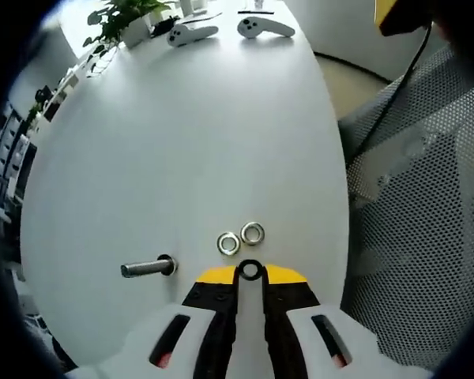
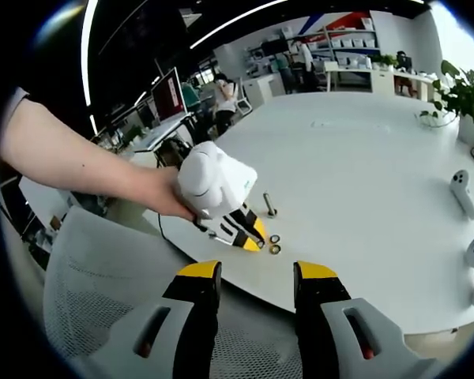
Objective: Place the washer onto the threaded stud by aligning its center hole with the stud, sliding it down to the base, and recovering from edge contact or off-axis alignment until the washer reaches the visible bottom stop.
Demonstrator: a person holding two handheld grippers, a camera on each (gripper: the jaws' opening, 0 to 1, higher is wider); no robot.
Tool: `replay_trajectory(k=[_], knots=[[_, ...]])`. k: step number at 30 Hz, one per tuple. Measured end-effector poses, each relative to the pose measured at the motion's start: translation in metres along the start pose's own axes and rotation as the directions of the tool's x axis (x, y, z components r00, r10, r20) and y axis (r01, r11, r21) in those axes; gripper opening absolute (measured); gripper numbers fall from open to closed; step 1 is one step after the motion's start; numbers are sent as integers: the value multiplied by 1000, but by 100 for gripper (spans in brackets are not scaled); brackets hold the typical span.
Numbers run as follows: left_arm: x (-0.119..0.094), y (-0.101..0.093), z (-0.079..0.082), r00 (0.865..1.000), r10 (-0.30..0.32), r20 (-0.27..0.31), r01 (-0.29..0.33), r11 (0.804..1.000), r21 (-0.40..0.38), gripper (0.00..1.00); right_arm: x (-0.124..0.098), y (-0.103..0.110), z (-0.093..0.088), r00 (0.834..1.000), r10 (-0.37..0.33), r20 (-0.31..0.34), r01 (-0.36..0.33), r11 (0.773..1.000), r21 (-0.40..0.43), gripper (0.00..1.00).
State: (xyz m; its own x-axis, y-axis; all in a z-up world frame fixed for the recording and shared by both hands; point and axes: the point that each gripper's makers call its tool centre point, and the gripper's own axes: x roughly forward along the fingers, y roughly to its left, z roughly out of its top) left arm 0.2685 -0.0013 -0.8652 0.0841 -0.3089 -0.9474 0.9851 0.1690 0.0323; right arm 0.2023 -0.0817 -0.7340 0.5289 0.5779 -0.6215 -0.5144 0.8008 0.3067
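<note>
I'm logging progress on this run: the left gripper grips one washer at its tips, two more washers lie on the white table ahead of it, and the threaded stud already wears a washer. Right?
Not quite: the threaded stud is bare. It lies on the white table, no washer on its shank, as the left gripper view shows. The left gripper does pinch one washer, and two more washers lie ahead.

Worktop (image 1: 182, 142) plain white. Washers (image 1: 240, 238) and stud (image 1: 146, 268) silver metal; left gripper (image 1: 250, 272) white with black jaws, yellow tips. Chair (image 1: 426, 237) grey mesh.
</note>
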Motion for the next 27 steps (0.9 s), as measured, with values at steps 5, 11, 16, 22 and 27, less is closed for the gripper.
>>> replay_trajectory(k=[5, 11, 16, 22, 27], knots=[[-15, 6, 4, 999, 25, 32, -26, 1000, 14, 9, 0, -1, 1, 1000, -3, 2, 3, 1000, 1, 39], [-43, 19, 7, 995, 68, 69, -69, 997, 16, 9, 0, 0, 0, 1000, -1, -1, 1, 1000, -1, 39], [-61, 35, 9, 990, 111, 86, -113, 993, 20, 9, 0, 0, 0, 1000, 0, -2, 0, 1000, -3, 38], [-67, 54, 13, 986, 143, 82, -146, 989, 26, 9, 0, 1, 0, 1000, 0, -2, 0, 1000, -4, 38], [-66, 66, 18, 985, 153, 74, -156, 987, 36, 9, 0, 0, 0, 1000, -3, -2, 3, 1000, -2, 38]])
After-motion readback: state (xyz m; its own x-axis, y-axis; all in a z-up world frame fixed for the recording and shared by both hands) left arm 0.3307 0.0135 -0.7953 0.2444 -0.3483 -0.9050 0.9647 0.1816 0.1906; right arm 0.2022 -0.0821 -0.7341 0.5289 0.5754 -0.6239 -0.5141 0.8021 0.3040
